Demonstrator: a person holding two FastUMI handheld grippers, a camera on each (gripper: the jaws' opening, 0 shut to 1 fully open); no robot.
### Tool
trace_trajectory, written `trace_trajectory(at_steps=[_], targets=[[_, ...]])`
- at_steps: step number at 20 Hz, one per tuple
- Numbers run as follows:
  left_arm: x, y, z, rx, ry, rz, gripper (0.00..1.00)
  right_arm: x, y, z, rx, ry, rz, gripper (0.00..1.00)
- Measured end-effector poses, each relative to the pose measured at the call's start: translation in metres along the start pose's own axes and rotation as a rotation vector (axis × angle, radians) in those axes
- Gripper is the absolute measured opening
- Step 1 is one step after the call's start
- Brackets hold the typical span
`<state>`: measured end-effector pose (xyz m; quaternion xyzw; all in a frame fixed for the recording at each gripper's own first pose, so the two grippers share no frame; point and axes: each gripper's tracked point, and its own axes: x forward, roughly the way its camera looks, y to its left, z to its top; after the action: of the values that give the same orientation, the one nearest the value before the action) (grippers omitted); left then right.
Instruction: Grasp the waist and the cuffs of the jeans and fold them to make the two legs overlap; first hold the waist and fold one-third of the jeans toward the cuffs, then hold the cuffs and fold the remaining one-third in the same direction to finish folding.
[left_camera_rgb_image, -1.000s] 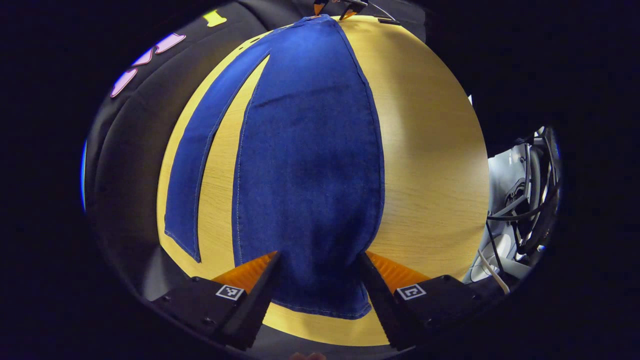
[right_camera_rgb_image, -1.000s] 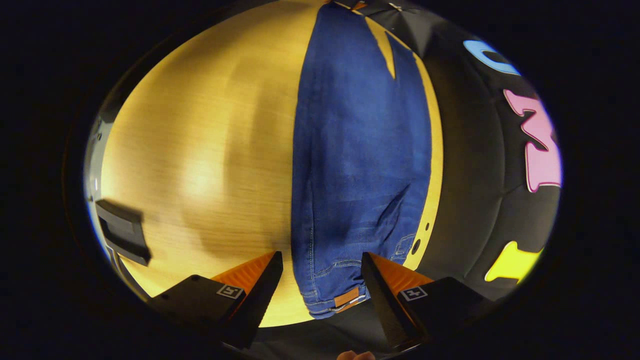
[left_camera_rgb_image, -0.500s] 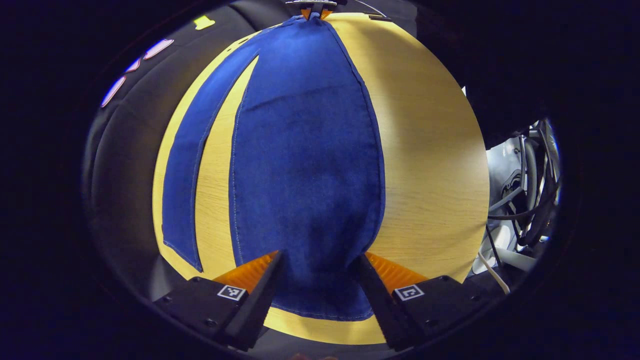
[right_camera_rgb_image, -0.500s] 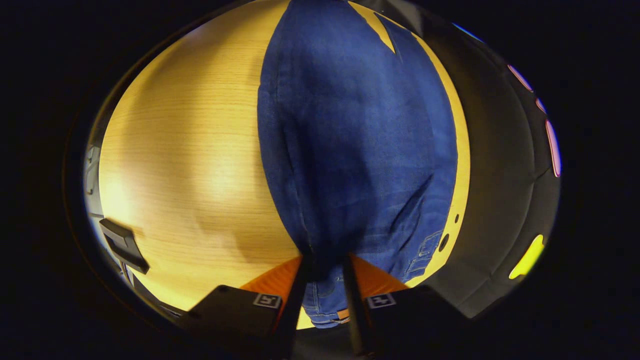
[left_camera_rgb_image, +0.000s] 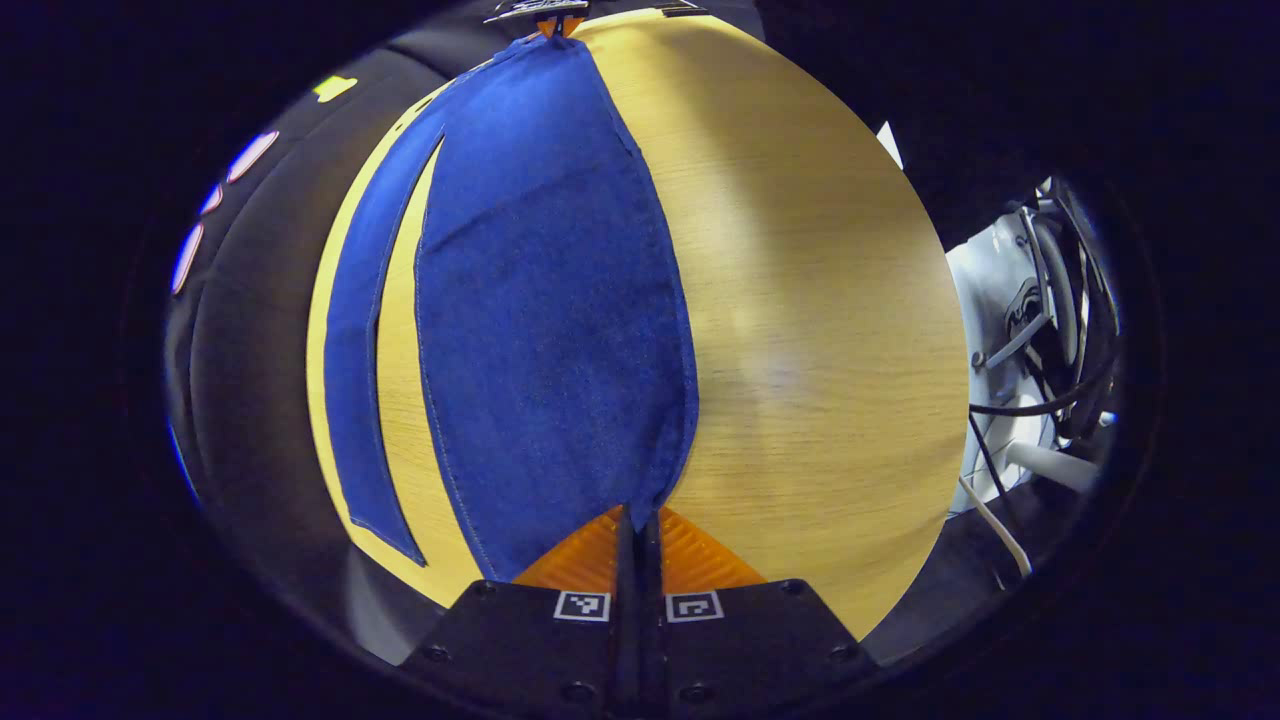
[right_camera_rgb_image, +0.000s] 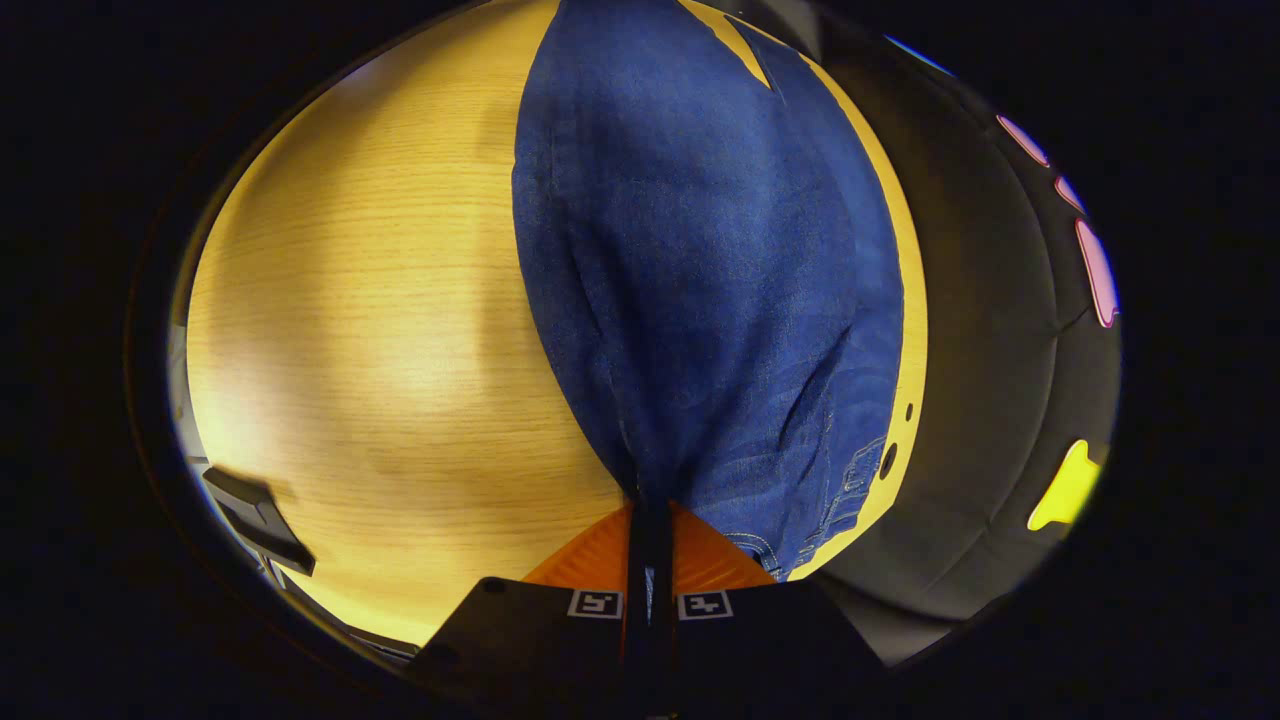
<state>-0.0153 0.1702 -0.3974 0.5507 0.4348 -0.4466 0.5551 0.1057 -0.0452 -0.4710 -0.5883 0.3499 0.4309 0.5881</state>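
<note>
Along the table (left_camera_rgb_image: 820, 330), toward its wall-side edge: jeans (left_camera_rgb_image: 550, 300), spread flat, long axis running straight from one gripper to the other.
Left gripper (left_camera_rgb_image: 637, 525): clenched on the cuff end of the nearer leg, denim pinched between both fingers.
Right gripper (right_camera_rgb_image: 650, 515): clenched on the waist end, fabric gathered into the closed jaws, pocket stitching just beside.
Second leg (left_camera_rgb_image: 360, 330): lying apart from the held one, closer to the wall-side edge, a wedge of bare table between; legs not yet overlapped.
Judged next: carrying of the held leg sideways toward that edge, onto the second leg, both ends together.
Hidden: cuff hem and waistband inside the jaws; depth of bite not to be told.
Far end of jeans in each view cut off and small.
</note>
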Motion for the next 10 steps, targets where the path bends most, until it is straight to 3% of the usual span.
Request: trace_trajectory(at_steps=[4, 10], targets=[[-0.012, 0.011, 0.0, -0.089, -0.034, 0.024, 0.06, -0.011, -0.008, 0.001, 0.134, -0.013, -0.006, 0.05], [-0.033, 0.063, 0.0, -0.382, -0.114, 0.048, 0.06, -0.054, -0.052, 0.017, 0.441, -0.124, -0.047, 0.05]])
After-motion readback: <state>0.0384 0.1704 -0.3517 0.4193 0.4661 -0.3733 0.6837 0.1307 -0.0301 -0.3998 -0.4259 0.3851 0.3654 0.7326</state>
